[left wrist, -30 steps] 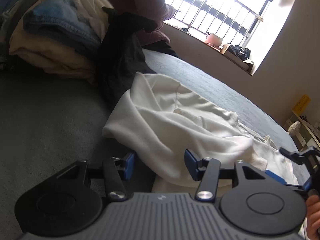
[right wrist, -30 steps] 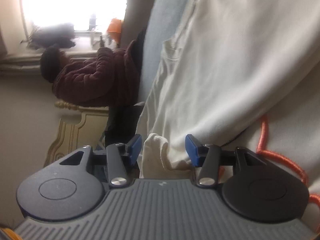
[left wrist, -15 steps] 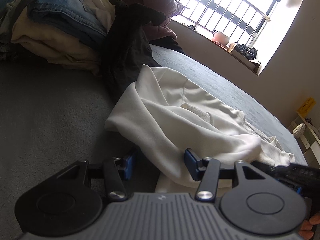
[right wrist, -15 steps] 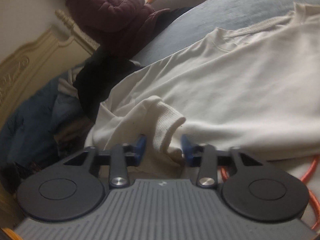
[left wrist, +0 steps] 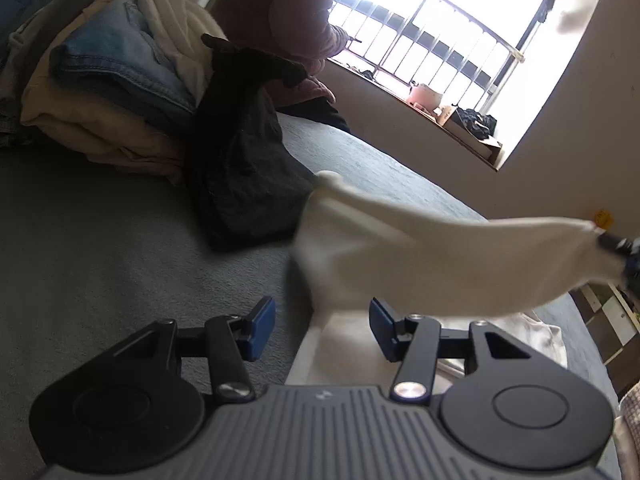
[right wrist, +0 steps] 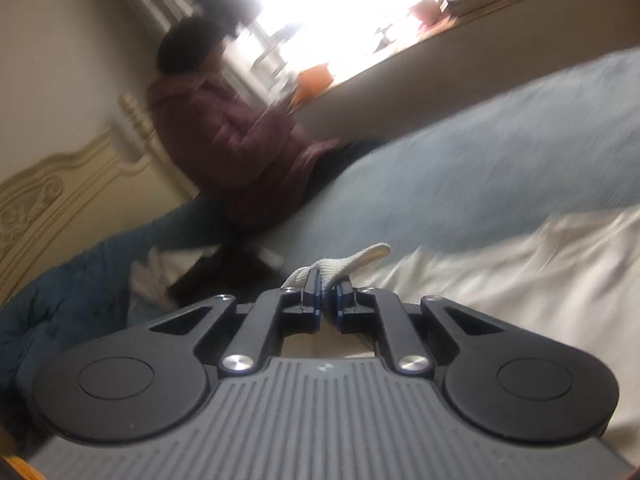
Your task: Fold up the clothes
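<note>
White garment's [left wrist: 420,248] ribbed cuff [right wrist: 356,264] is pinched in the right tool [right wrist: 328,300]; left tool [left wrist: 322,326] gapes wide, empty.

R gripper [right wrist: 327,303] clamped on white ribbed cuff [right wrist: 352,262], white garment [right wrist: 520,264] spread on grey bed [right wrist: 500,160], person in maroon jacket [right wrist: 236,148] by window, view blurred
</note>
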`<state>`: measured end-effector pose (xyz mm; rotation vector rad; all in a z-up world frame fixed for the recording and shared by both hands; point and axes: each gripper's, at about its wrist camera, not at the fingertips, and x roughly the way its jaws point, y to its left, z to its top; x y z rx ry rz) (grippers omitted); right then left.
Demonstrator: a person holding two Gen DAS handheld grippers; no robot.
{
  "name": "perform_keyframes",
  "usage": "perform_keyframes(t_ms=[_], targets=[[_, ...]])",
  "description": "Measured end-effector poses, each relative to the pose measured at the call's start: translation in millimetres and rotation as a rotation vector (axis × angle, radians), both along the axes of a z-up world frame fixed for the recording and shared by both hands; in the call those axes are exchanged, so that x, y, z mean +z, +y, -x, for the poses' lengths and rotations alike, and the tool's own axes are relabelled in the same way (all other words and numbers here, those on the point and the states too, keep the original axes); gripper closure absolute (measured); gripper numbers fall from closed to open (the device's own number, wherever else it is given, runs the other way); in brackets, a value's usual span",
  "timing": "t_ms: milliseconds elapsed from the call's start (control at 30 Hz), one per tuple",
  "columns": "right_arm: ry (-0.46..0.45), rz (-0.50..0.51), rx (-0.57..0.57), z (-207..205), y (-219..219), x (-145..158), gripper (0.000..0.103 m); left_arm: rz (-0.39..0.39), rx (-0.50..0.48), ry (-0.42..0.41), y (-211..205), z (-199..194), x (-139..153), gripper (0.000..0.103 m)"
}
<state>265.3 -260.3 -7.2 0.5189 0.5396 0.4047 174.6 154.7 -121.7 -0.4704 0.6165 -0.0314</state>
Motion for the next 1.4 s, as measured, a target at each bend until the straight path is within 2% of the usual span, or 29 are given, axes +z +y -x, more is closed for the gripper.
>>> perform_keyframes(t_ms=[200,367,500,700,767,933,1133,1233,1333,1367,1400], targets=[[0.051,-0.048,-0.095,-19,-48,19,0.098,-0.057,-0.056,0.011,-17,-6,4,0.050],[0.016,-0.100,-0.028,-34,-31,41,0.098,-0.111,-0.112,0.001,-37,-11,8,0.050],[-0.033,-0.127,0.079,-53,12,70,0.098,-0.133,-0.156,-0.008,-54,-12,9,0.050],[-0.089,-0.180,0.278,-77,108,120,0.098,-0.129,-0.186,-0.010,-73,-7,7,0.050],[-0.107,-0.205,0.357,-78,142,136,0.098,-0.124,-0.209,-0.022,-78,-7,5,0.050],[-0.158,-0.183,0.506,-69,209,166,0.098,-0.112,-0.267,-0.051,-92,-8,1,0.050],[-0.110,-0.151,0.531,-66,236,162,0.098,-0.087,-0.361,-0.077,-119,-43,-7,0.051],[-0.090,-0.156,0.514,-66,234,154,0.098,-0.086,-0.403,-0.055,-139,-67,-15,0.051],[-0.075,-0.167,0.493,-67,230,146,0.098,-0.135,-0.319,-0.009,-146,-82,-25,0.053],[-0.071,-0.171,0.487,-67,229,143,0.098,-0.158,-0.278,-0.005,-145,-83,-27,0.058],[-0.068,-0.176,0.483,-68,228,141,0.098,-0.185,-0.232,-0.018,-141,-80,-26,0.058]])
